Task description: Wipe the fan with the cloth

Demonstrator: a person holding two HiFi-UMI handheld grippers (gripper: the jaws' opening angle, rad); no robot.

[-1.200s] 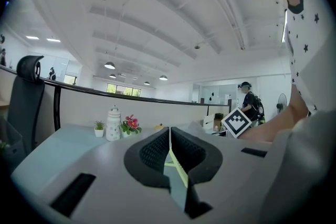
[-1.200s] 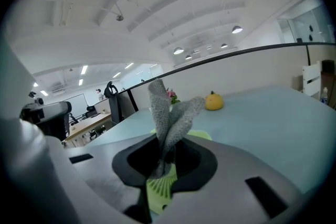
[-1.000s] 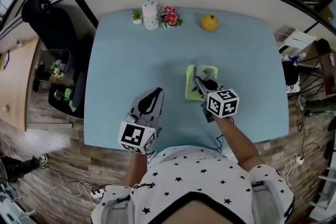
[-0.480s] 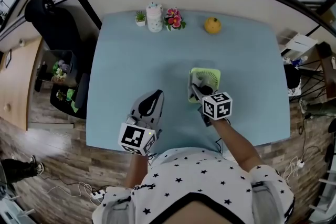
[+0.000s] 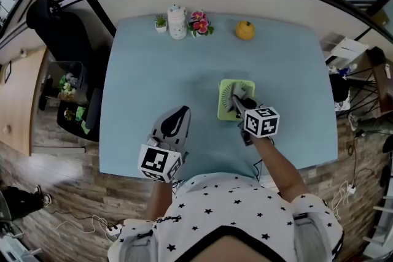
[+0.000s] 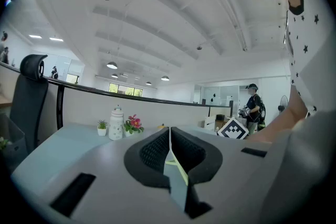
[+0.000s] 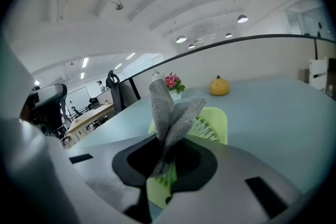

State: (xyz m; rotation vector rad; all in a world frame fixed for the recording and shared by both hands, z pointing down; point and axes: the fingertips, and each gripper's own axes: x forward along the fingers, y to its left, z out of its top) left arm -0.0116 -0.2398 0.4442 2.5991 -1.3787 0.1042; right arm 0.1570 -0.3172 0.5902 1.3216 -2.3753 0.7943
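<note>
A lime-green square fan (image 5: 228, 106) lies flat on the light-blue table (image 5: 153, 70), right of centre. My right gripper (image 5: 238, 102) is over it, shut on a grey knitted cloth (image 5: 236, 94) that rests against the fan's grille. In the right gripper view the cloth (image 7: 169, 108) stands up out of the right gripper (image 7: 165, 157), with the fan (image 7: 212, 122) just beyond. My left gripper (image 5: 178, 115) rests near the table's front edge, left of the fan, shut and holding nothing; the left gripper view shows this left gripper (image 6: 169, 150) with its jaws pressed together.
Along the table's far edge stand a small potted plant (image 5: 160, 21), a white jar (image 5: 177, 21), pink flowers (image 5: 199, 20) and a yellow-orange fruit (image 5: 245, 29). A black office chair (image 5: 58, 27) is off the table's left side. A person stands far off (image 6: 253, 107).
My right gripper has shifted the cloth a little sideways across the fan and back. The left gripper has stayed where it was.
</note>
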